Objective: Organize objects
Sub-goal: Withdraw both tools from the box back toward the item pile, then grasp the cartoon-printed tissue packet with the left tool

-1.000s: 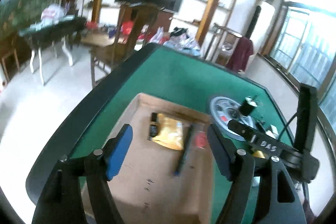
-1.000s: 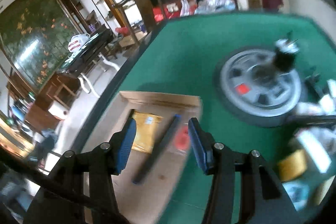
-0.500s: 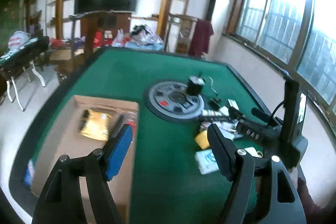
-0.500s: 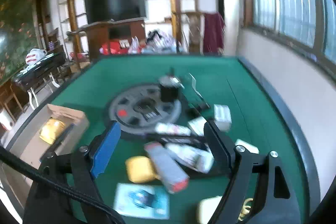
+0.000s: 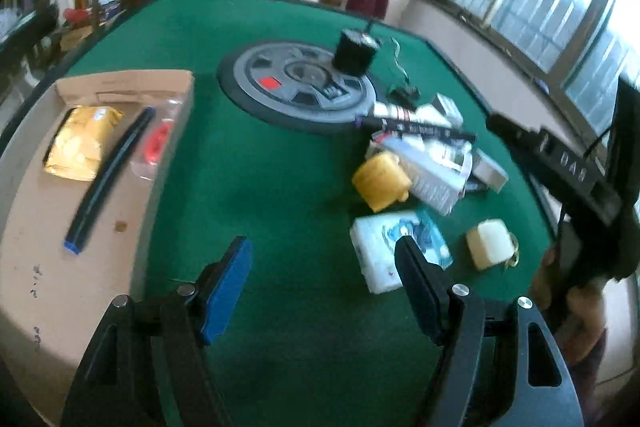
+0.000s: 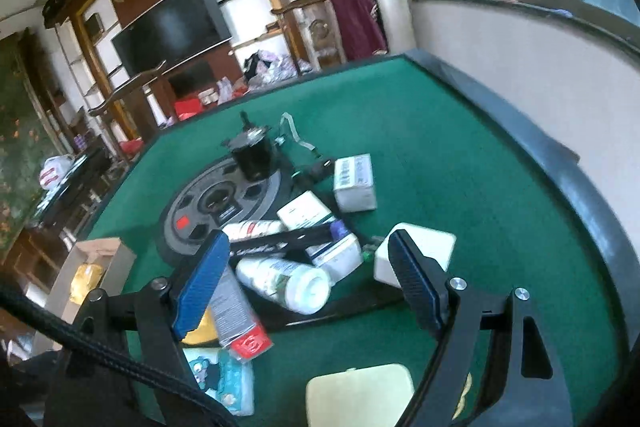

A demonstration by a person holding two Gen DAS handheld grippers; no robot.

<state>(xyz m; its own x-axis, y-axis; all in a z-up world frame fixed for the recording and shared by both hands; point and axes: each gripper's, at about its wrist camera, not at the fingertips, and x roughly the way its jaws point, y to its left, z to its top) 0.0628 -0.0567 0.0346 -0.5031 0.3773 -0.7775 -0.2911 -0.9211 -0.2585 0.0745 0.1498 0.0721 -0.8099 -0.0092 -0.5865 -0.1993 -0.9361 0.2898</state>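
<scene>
Pile: a heap of loose items, among them a white plastic bottle [image 6: 286, 281] lying on its side, a long black strip [image 6: 280, 241] and small white cartons, sat on the green felt table [image 5: 280, 167], right of the shallow brown cardboard box [image 5: 80, 267].
Box: it held a yellow foil packet [image 5: 80, 143], a black bar with a blue tip [image 5: 108, 179] and a red item in a clear bag [image 5: 158, 143].
Right gripper [image 6: 316, 283]: jaws stood wide and empty over the bottle.
Left gripper [image 5: 324, 287]: also wide and empty, above bare felt beside a white-and-blue packet [image 5: 394, 247].
Risk: the bottle was round (likely to roll), so an off-centre pinch could squirt it out.
Risk: the black strip lay across the heap; closing there might snag it and drag its neighbours.
Risk: both grippers neared the same pile and could collide.
</scene>
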